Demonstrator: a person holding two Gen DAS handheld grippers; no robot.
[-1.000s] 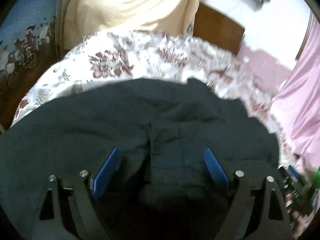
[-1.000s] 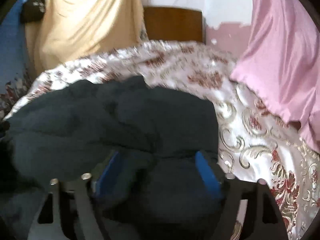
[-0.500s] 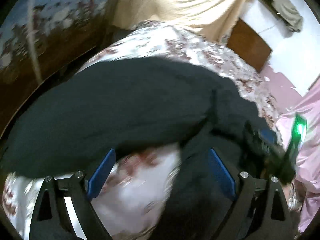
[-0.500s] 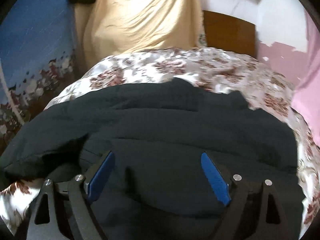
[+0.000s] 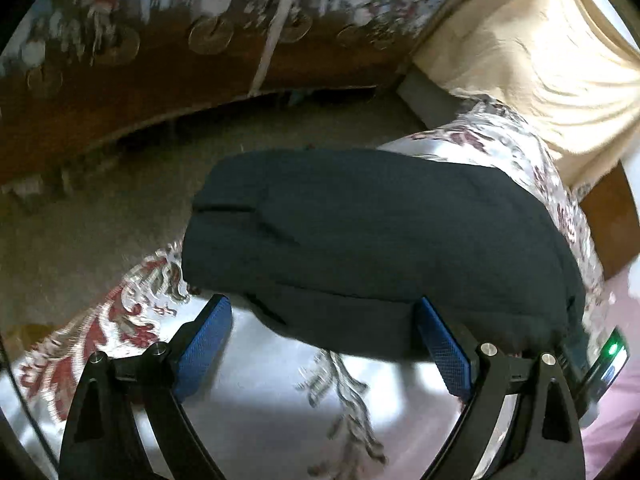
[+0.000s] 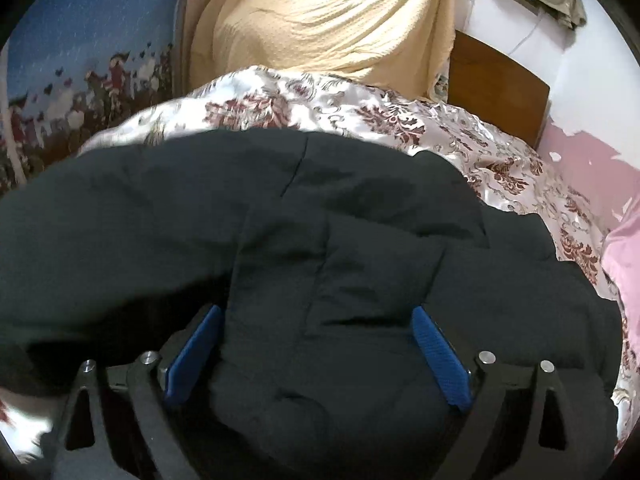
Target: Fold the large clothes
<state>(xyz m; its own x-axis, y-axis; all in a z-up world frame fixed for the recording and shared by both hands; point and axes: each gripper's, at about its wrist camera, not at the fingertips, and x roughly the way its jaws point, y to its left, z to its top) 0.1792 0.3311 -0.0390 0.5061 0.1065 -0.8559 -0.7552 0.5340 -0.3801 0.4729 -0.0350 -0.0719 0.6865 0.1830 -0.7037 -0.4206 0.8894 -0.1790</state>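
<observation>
A large dark garment (image 5: 380,240) lies bunched and folded over on a floral satin bedspread (image 5: 260,400). My left gripper (image 5: 320,306) points down at the garment's near edge. Its blue pads (image 5: 208,340) stand wide apart, and the cloth's hem lies between the tips without being pressed. In the right wrist view the dark garment (image 6: 320,240) fills most of the frame. My right gripper (image 6: 316,312) hovers over its puffy middle with its jaws opening. Cloth bulges between its blue pads (image 6: 436,352), and they do not clamp it.
The bedspread (image 6: 320,112) ends at a bed edge with floor (image 5: 100,220) beyond. A patterned blue and brown hanging (image 5: 160,40) and a cream cloth (image 6: 340,20) hang behind. There is a wooden headboard (image 6: 496,76), pink fabric (image 6: 624,264), and a green-lit device (image 5: 610,350) at the right.
The left gripper swung from above the garment's middle to its near left edge, rolling so that floor and wall hanging came into view. The right gripper moved across the garment and its jaws spread wider.
</observation>
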